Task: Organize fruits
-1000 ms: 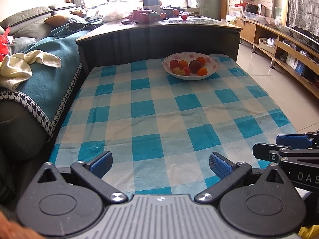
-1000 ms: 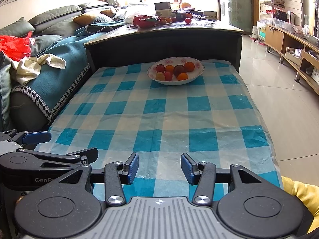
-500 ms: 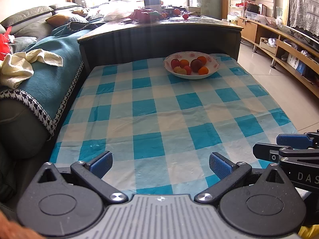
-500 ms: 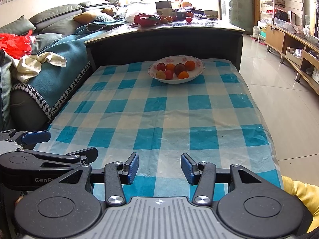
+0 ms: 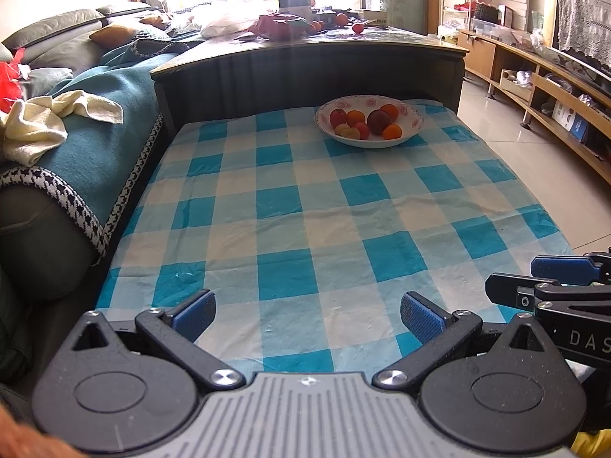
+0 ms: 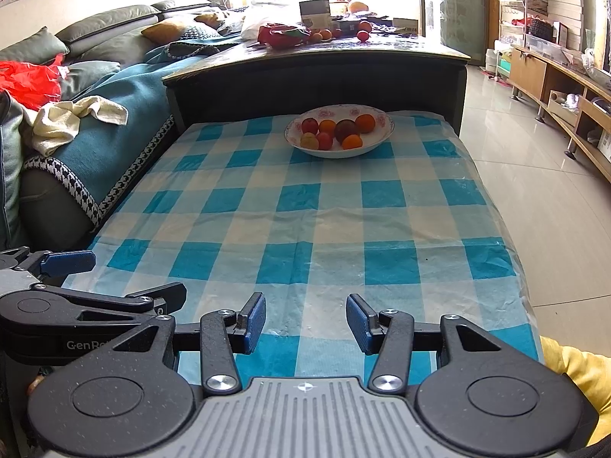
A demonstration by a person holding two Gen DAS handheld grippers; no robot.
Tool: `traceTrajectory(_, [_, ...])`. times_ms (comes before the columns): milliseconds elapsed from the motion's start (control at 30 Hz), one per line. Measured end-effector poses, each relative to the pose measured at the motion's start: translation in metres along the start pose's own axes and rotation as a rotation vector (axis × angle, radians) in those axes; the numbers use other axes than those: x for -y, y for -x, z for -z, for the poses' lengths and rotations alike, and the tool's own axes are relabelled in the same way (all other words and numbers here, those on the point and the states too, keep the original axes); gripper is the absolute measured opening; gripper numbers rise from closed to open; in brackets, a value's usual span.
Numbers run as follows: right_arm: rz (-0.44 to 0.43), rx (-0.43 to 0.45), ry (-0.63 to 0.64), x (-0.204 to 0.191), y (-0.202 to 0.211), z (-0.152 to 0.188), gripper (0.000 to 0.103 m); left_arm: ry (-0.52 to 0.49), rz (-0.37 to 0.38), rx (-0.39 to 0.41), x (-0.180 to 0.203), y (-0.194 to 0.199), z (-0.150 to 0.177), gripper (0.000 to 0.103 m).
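Observation:
A white floral bowl [image 5: 414, 124] [image 6: 383, 135] sits at the far end of the blue checked tablecloth [image 5: 305, 221] [image 6: 324, 221]. It holds several fruits: oranges [image 5: 392, 131] [image 6: 351, 141], red ones [image 5: 338, 116] [image 6: 309, 125] and a dark plum [image 5: 378, 121] [image 6: 346, 128]. My left gripper [image 5: 307, 313] is open wide and empty above the near edge of the table. My right gripper [image 6: 305, 322] is open and empty beside it, and shows at the right edge of the left wrist view [image 5: 553, 278]. Both are far from the bowl.
A dark higher table [image 5: 305, 61] [image 6: 317, 72] stands behind the bowl with more fruit and clutter on top. A sofa with a teal blanket [image 5: 95, 122] [image 6: 114, 114] runs along the left. Tiled floor [image 6: 534, 175] and wooden shelving [image 5: 553, 107] lie to the right.
Both views have shifted slightly; the bowl sits a touch higher and nearer in frame. Both grippers stay open and empty.

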State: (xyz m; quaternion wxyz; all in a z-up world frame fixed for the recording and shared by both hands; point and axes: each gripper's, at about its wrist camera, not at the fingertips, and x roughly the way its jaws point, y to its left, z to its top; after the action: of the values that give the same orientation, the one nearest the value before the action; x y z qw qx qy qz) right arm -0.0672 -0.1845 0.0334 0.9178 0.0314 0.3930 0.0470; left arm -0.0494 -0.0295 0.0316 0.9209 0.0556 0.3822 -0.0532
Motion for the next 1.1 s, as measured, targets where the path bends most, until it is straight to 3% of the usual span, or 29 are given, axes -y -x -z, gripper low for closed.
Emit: traceTrajectory(1100, [0.005,0.003,0.0,0.0,0.0008,0.0009,0.044,-0.01,-0.021,0.025,0.0001,0.0089,0.0008,0.103])
